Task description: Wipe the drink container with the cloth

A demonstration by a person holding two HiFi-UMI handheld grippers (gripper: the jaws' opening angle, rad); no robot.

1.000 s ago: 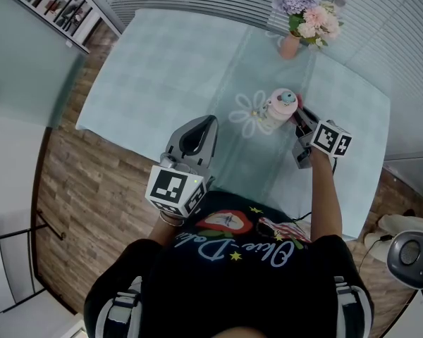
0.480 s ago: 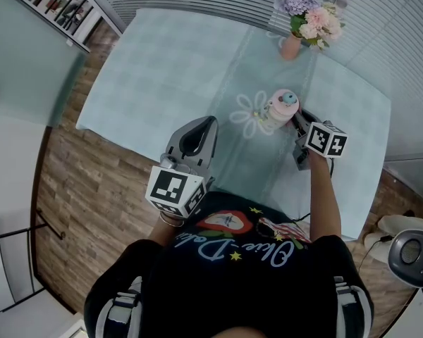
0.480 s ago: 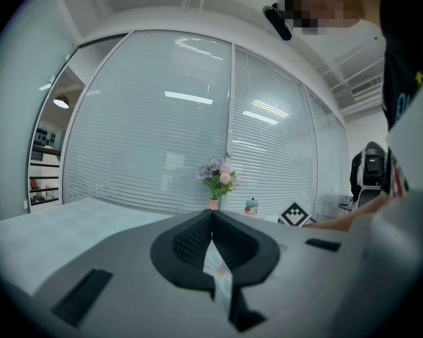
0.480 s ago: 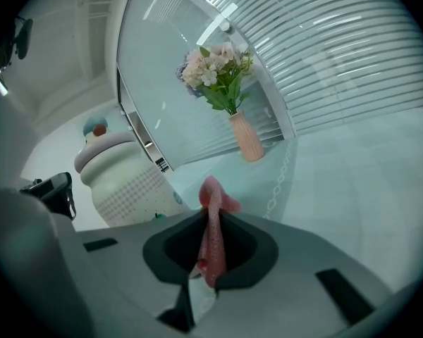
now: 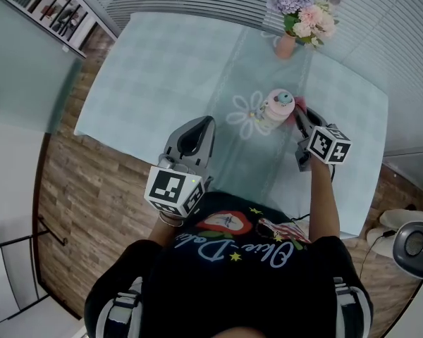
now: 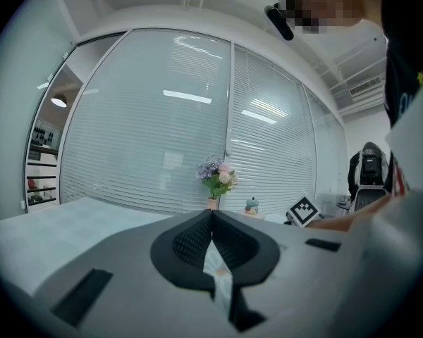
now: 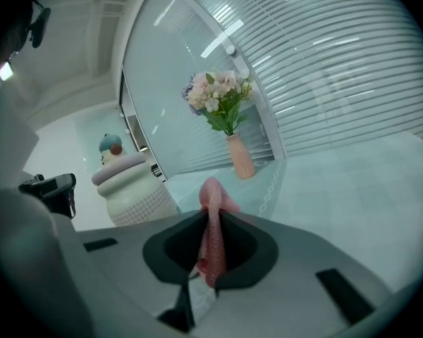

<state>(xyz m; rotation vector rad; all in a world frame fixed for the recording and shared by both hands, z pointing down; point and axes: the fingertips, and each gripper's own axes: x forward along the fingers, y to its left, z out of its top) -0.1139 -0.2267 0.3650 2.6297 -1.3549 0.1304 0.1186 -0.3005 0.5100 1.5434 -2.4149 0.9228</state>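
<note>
The drink container [image 5: 277,107] is a cream, snowman-shaped bottle with a pink band and a teal cap, upright on the table's flower-print runner. My right gripper [image 5: 299,115] is shut on a pink cloth [image 5: 299,105], and its tip is just to the right of the container. In the right gripper view the cloth [image 7: 211,220] sticks up between the jaws of the right gripper [image 7: 210,213], and the container [image 7: 130,185] stands close at the left. My left gripper [image 5: 199,125] hangs shut with nothing in it over the table's near edge, left of the container. The left gripper [image 6: 211,215] looks across at the container [image 6: 251,205] far off.
A pink vase of flowers [image 5: 292,20] stands at the table's far edge behind the container. The pale checked table [image 5: 155,69] ends at wood floor on the left. A glass wall with blinds [image 7: 324,69] runs behind it. A grey appliance [image 5: 412,245] sits on the floor at the right.
My right gripper with the pink cloth has shifted a little beside the container. The left gripper has stayed where it was.
</note>
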